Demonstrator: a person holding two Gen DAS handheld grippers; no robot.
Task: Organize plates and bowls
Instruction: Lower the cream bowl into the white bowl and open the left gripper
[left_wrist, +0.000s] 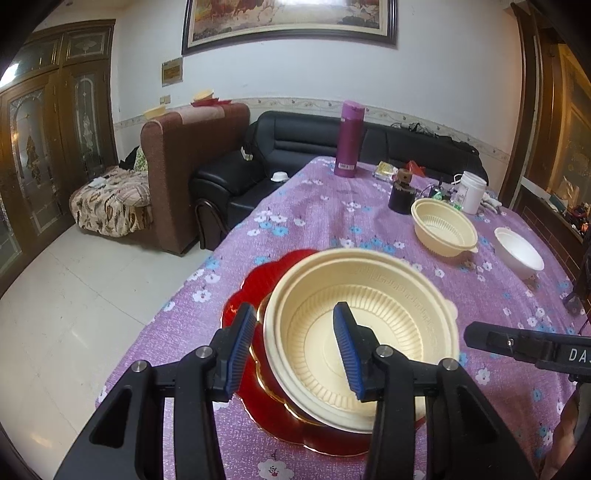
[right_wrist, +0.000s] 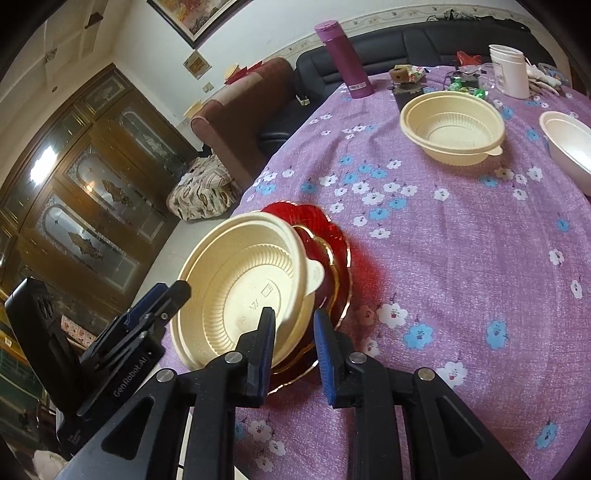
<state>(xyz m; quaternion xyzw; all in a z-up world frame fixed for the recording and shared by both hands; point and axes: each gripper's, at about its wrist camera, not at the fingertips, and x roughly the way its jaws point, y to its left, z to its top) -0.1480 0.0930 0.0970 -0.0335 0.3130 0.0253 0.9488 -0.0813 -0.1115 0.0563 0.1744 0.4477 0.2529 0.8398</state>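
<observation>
Two cream ribbed bowls (left_wrist: 369, 288) sit nested on a red scalloped plate (left_wrist: 255, 277) at the near left of the table. The upper bowl (right_wrist: 240, 266) lies tilted in the lower one above the red plate (right_wrist: 325, 229). My left gripper (left_wrist: 294, 308) is open astride their left rim, one pad outside and one over the inside, with gaps showing. The right gripper (right_wrist: 293, 313) is open astride the near right rim, its pads clear of it. The left gripper (right_wrist: 170, 290) also shows at the bowls' left edge.
Another cream bowl (right_wrist: 452, 125) and a white bowl (right_wrist: 569, 147) stand farther back on the purple flowered cloth (right_wrist: 461, 258). A purple flask (left_wrist: 349, 140), a white jar (left_wrist: 472, 192) and small clutter line the far end. The table edge runs close by the plate's left side.
</observation>
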